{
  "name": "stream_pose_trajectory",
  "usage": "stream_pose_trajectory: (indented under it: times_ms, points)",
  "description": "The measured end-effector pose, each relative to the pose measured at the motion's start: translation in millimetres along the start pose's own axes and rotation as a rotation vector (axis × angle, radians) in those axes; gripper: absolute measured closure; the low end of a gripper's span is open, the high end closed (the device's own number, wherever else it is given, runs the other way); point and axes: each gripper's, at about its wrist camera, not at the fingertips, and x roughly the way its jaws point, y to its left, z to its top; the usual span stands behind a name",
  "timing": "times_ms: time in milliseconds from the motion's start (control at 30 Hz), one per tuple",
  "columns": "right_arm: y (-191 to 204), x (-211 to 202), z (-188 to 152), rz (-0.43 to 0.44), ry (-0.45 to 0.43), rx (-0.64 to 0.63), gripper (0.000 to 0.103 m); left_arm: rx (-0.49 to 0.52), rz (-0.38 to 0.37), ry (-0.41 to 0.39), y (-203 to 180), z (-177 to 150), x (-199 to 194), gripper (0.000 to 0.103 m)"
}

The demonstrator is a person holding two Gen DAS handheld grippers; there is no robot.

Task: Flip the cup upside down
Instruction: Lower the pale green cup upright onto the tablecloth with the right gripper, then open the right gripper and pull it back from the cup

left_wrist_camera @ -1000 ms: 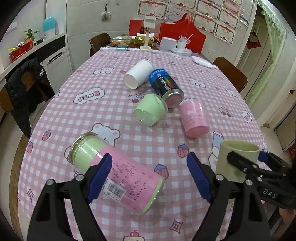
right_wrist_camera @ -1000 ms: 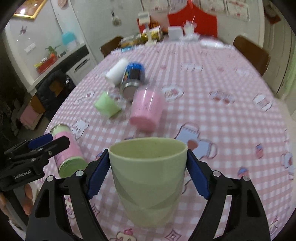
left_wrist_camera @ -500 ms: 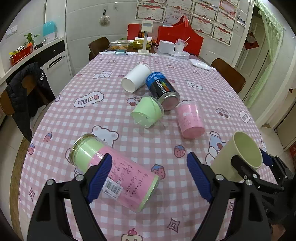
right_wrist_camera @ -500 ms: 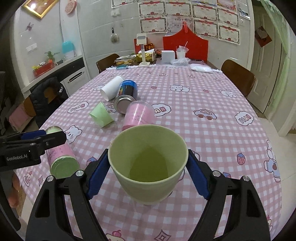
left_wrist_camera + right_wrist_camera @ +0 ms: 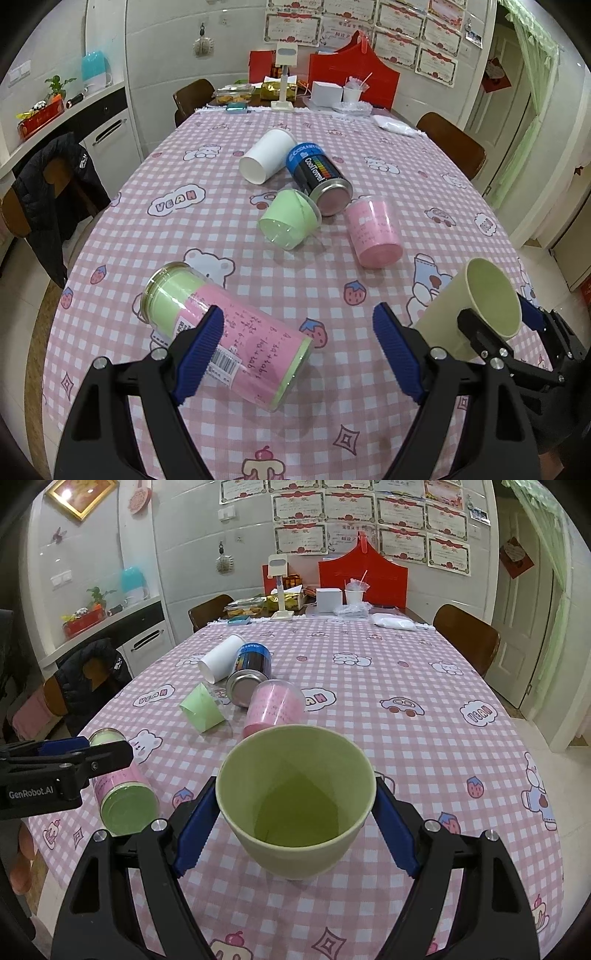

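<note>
Right gripper (image 5: pixel 295 814) clamps green cup (image 5: pixel 295 797) by its sides, mouth tipped forward and up, apparently off the tablecloth (image 5: pixel 424 746); left gripper (image 5: pixel 295 350) spread wide, empty, farther off.

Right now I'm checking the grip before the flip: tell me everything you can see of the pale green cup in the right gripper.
The pale green cup is a plain, matte, plastic-looking tumbler, tapering from a wide rim to a narrower base. It looks empty. The right gripper clamps it, a blue pad on each side of its wall near the rim. From the left wrist view it is lifted and tilted, mouth facing up and away, over the near right part of the pink checked tablecloth.
</note>
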Motion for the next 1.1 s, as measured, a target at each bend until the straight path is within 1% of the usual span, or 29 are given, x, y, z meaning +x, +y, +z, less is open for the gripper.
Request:
stream_pose_trajectory:
  times_ms: [267, 433, 733, 900, 1100]
  points:
    - [3, -4, -3, 0.006, -0.002, 0.005, 0.025, 0.006, 0.006, -0.011, 1, -3, -7, 0.022]
    - [8, -12, -2, 0.004, -0.032, -0.002, 0.023, 0.014, 0.011, -0.02, 2, -5, -13, 0.022]
    - [15, -24, -2, -0.002, -0.052, -0.002, 0.023, 0.025, 0.014, -0.047, 4, -10, -30, 0.022]
    - [18, -31, -2, -0.002, -0.067, 0.001, 0.019, 0.037, 0.025, -0.071, 5, -14, -40, 0.022]
    - [24, -50, 1, -0.019, -0.119, -0.004, 0.019, 0.033, 0.021, -0.128, 8, -18, -60, 0.022]
